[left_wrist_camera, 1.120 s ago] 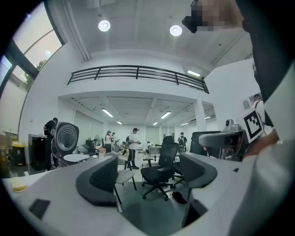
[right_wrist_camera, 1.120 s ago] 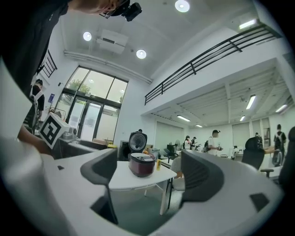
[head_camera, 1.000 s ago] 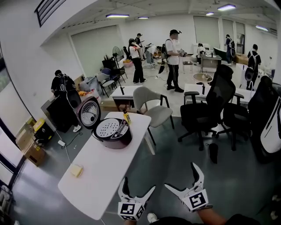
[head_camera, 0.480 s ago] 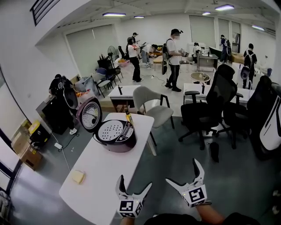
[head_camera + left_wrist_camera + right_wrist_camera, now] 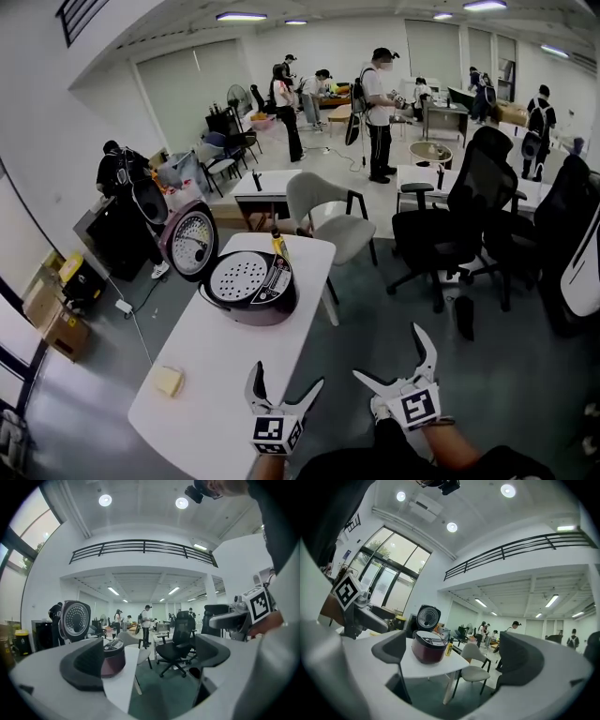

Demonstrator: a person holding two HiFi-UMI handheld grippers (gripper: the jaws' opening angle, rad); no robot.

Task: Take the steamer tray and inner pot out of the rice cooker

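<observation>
A dark red rice cooker (image 5: 255, 289) stands on the far half of the white table (image 5: 202, 375), its lid (image 5: 192, 242) tipped up at the back. The perforated steamer tray (image 5: 236, 276) sits in its top; the inner pot is hidden below it. My left gripper (image 5: 287, 377) hovers open over the table's near right edge, well short of the cooker. To its right, off the table, is my right gripper (image 5: 389, 354), open and empty; its jaws have just widened. The cooker (image 5: 112, 658) shows past the left jaw, and the cooker (image 5: 427, 651) lies ahead between the right jaws.
A yellow bottle (image 5: 277, 246) stands just behind the cooker. A yellow sponge (image 5: 169, 380) lies on the table's near left. A white chair (image 5: 323, 225) sits at the far end, black office chairs (image 5: 441, 234) to the right. Several people stand further back.
Both grippers have travelled forward towards the table, staying open. The cooker and table look nearer and larger in the head view than a second ago.
</observation>
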